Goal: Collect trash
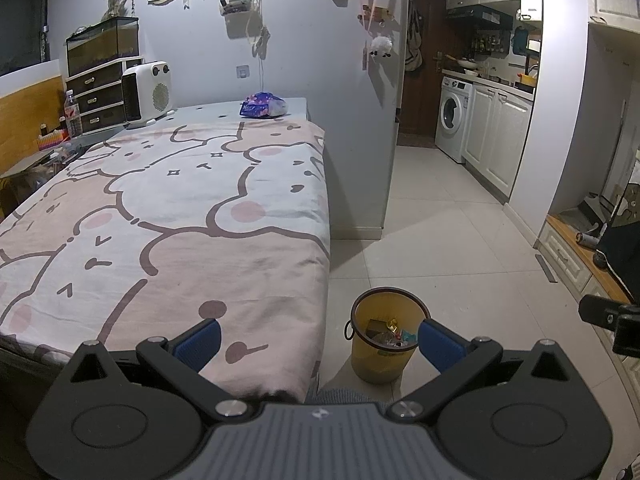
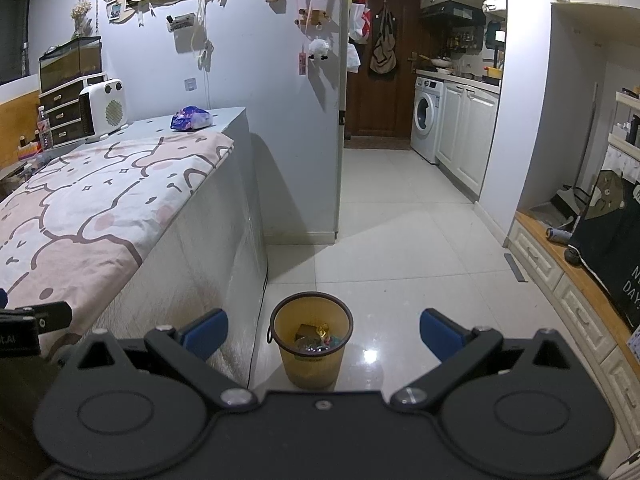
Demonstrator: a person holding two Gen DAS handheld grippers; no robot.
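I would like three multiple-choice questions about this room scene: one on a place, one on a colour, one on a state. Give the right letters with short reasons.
1. Where does the round yellow plastic trash bin stand?
A. on the bed
B. on the tiled floor beside the bed
C. inside the kitchen

2. What colour are the pads on the gripper fingers?
A. blue
B. red
C. white

3. In what state are the left gripper and right gripper?
A. both open and empty
B. both shut
C. one holds a wrapper

Answers:
1 B, the bin sits on pale tiles next to the bed's side.
2 A, each pad shows blue.
3 A, both pairs of fingers stand wide apart with nothing between them.
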